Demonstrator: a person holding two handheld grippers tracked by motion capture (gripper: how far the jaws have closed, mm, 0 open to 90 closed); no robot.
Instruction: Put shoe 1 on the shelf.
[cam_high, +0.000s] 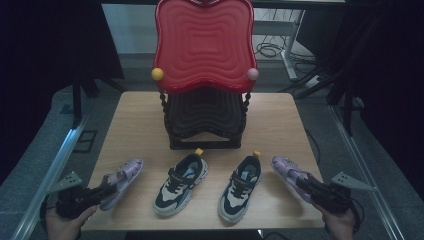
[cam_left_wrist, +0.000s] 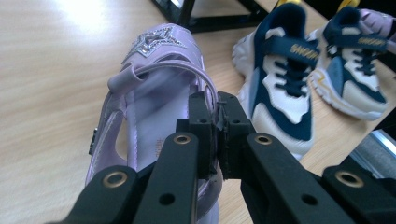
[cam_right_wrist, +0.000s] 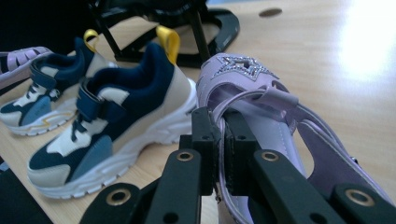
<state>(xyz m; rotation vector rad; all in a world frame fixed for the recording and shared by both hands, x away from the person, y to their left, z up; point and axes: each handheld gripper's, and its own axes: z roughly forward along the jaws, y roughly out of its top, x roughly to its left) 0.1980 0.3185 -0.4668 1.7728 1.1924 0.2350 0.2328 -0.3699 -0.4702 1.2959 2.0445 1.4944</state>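
Wooden bench (cam_high: 140, 125) at frame centre carries a red-topped rack (cam_high: 204, 45) and two navy sneakers (cam_high: 181, 184). At lower left, the left claw (cam_high: 107, 190) pinches the heel strap of a lilac sandal (cam_high: 120, 181). At lower right, the right claw (cam_high: 306, 183) grips the strap of its mate (cam_high: 287, 170), toes pointing toward the rack.
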